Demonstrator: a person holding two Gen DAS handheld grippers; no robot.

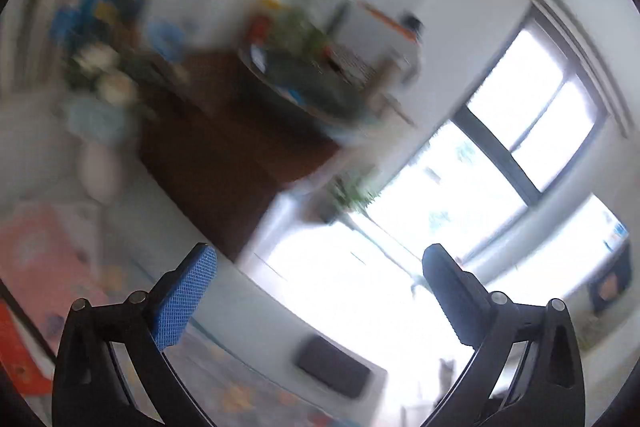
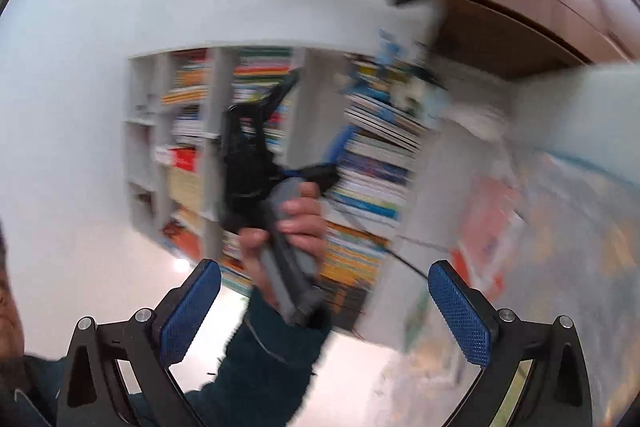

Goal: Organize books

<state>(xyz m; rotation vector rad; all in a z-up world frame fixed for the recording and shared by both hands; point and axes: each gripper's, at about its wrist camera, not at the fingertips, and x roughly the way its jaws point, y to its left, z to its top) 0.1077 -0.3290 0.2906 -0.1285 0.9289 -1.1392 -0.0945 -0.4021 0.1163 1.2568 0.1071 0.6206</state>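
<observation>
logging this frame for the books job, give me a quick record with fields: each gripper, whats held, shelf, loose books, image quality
left gripper: open, nothing between the pads
right gripper: open, nothing between the pads
left hand: grips the grey handle of its gripper, in front of the shelf
bookshelf: white, compartments packed with books
loose books: lying flat on a patterned surface to the right
image quality: both views motion-blurred, titles unreadable
</observation>
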